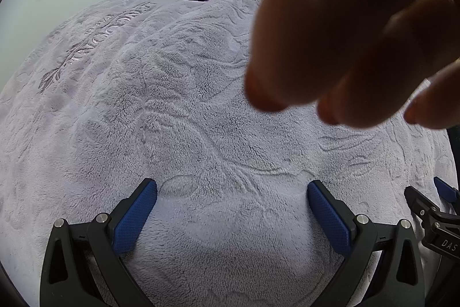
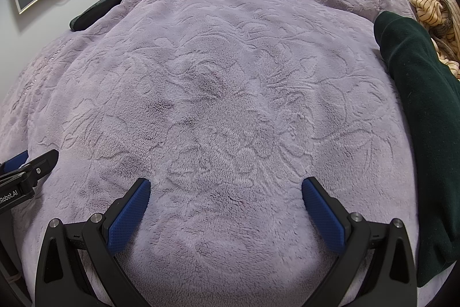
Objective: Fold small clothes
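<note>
Left wrist view: left gripper [image 1: 232,187] stands with jaws spread wide, holding nothing, over the lilac fleece blanket [image 1: 172,120]. A blurred hand [image 1: 330,33] crosses close before the lens. No garment lies between the jaws.

Right wrist view: right gripper [image 2: 226,186] likewise spread and empty over the blanket. A dark green garment [image 2: 417,111] lies at the blanket's right edge; striped tan clothes [image 2: 434,16] sit beyond it.

Judgement: folding not begun. Next move calls for fetching a garment onto the blanket.
</note>
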The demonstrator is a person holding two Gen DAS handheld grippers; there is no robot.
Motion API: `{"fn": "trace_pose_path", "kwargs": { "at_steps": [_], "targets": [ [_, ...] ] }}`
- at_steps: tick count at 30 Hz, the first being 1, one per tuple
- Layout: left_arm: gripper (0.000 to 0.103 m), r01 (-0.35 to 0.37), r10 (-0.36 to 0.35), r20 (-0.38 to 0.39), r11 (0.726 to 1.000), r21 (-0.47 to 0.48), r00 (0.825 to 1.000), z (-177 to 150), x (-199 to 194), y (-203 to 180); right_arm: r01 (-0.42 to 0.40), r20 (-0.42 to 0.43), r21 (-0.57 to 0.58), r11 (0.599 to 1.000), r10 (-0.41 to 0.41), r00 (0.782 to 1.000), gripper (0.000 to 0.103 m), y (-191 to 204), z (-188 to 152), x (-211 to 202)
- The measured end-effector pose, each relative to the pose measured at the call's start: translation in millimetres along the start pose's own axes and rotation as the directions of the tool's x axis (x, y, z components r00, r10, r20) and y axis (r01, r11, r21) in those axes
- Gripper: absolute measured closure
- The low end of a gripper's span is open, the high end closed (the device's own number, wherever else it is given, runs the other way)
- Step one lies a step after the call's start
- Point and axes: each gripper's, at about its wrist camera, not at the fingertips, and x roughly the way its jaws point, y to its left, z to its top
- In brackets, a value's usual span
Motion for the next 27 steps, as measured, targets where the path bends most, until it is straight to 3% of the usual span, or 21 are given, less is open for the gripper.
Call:
{"fn": "trace_pose_path", "kwargs": {
  "at_steps": [27],
  "targets": [
    [0.000,-0.002,0.002,0.001,1.000,0.002,1.000,0.2,-0.6,-1.4,0.000,0.000,0.000,1.000,0.000,1.000,0.000,0.2,-0.1,0.1]
  ]
}}
